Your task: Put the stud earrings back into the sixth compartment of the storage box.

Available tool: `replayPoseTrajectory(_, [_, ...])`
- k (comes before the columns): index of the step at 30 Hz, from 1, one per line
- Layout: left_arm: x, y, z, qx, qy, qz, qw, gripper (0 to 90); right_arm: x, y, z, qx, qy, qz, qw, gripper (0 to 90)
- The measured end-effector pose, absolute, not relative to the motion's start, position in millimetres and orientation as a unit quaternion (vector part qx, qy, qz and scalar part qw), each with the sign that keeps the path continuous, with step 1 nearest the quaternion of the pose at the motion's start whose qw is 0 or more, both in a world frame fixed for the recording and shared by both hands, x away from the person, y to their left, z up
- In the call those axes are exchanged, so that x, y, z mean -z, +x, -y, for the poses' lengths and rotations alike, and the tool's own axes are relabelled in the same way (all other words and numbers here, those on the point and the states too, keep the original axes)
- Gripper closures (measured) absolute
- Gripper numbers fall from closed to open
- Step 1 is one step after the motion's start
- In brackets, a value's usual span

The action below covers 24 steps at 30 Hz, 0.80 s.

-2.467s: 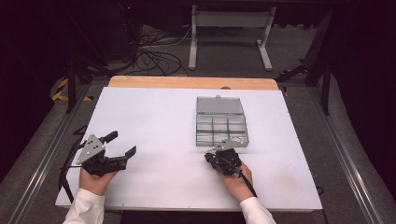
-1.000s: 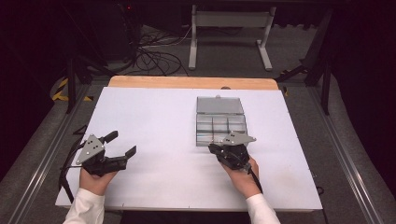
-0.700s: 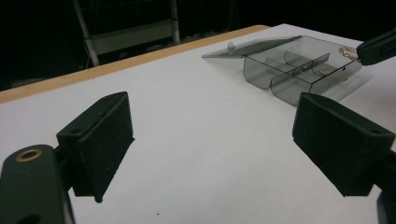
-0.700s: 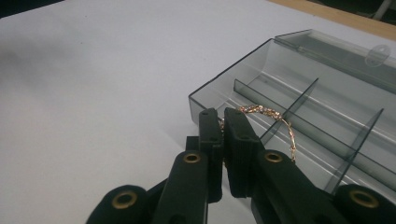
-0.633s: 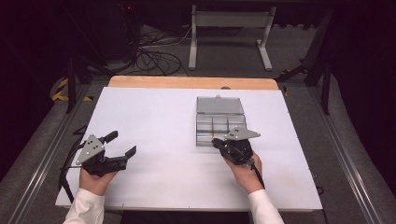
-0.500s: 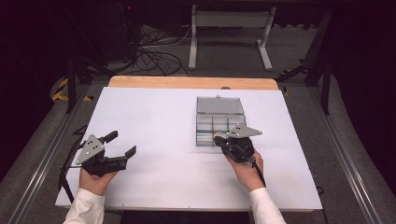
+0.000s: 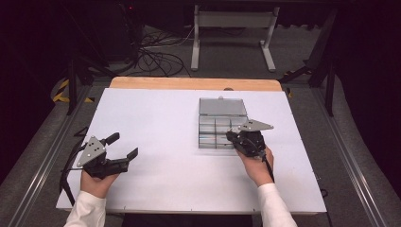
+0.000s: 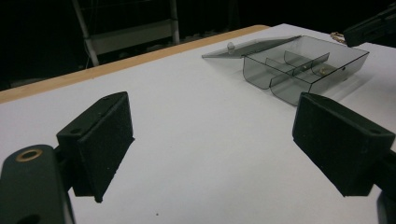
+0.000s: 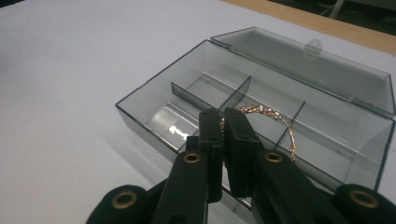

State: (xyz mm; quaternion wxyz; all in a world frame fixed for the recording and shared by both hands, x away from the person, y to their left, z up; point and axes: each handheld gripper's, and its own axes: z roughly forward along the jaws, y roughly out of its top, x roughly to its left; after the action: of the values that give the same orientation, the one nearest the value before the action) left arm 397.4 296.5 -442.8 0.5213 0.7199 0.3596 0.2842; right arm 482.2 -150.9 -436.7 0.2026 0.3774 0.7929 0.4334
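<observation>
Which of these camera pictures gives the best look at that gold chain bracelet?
The right gripper view: the gold chain bracelet shows close up, pinched between the right gripper's shut jaws over the open clear box. The left gripper view has just a small glint of it at the far side of the box. In the high view it is too small to tell.

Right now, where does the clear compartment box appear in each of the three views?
High view: clear compartment box right of centre, at the right tongs.
Left gripper view: upper right, lid open.
Right gripper view: centre, behind the shut tongs.
Shared landmark: the open lid.
</observation>
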Motion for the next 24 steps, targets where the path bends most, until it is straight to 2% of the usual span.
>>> replayPoseTrajectory(24, [443.8,398.1,-295.7,-0.284,0.72,-0.362,0.52,13.1,455.2,498.9,173.9,-0.398,0.429,-0.784,0.208,86.6])
